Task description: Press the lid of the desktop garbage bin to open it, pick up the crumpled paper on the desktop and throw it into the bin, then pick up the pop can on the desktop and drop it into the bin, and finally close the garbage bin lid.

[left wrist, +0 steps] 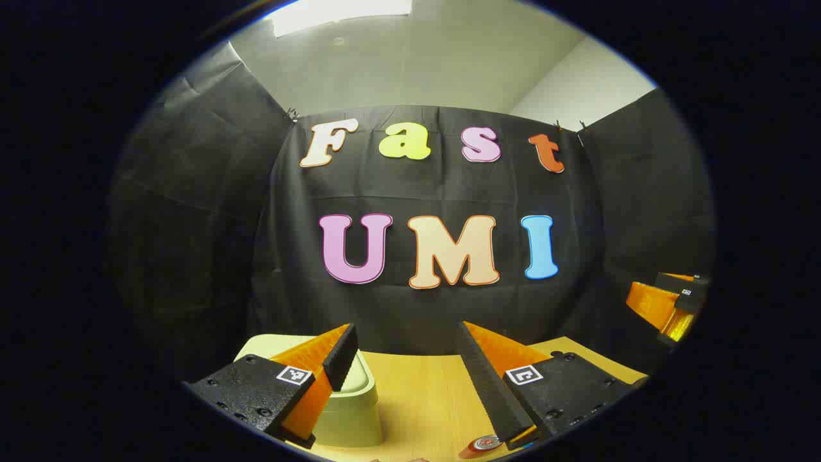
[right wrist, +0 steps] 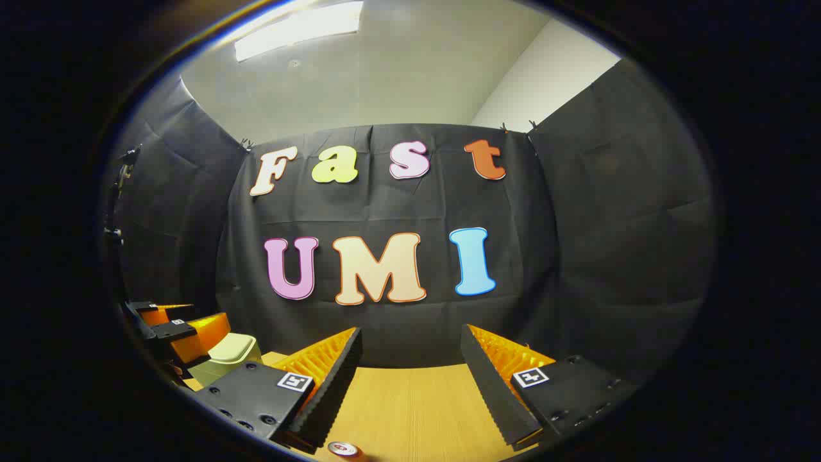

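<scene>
Green bin (left wrist: 349,410), one; one can (left wrist: 482,444).

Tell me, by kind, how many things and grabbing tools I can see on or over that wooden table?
Garbage bin: 1
Pop can: 1
Grippers: 2, the left gripper and the right gripper, both open
Total: 4
</scene>
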The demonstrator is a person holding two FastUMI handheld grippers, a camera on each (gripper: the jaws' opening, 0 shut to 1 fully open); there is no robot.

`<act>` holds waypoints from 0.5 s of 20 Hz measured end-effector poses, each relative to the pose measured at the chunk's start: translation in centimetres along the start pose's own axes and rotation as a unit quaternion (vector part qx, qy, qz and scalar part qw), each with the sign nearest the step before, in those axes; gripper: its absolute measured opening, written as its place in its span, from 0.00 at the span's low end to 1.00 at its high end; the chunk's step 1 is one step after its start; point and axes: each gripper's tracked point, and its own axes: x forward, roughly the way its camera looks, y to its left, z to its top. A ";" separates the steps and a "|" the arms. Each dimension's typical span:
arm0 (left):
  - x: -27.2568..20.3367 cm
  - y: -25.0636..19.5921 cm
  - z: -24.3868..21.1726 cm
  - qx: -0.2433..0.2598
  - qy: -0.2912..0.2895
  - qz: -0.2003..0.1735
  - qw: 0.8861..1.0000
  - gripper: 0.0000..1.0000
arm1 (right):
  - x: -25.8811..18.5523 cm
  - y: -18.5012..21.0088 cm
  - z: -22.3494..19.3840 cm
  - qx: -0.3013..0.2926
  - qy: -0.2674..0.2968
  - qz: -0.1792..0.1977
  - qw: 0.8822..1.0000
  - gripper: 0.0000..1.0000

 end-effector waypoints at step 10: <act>0.6 -1.6 1.1 0.006 -0.003 -0.008 1.000 0.94 | 1.1 0.9 0.1 0.001 -0.013 0.027 1.000 0.94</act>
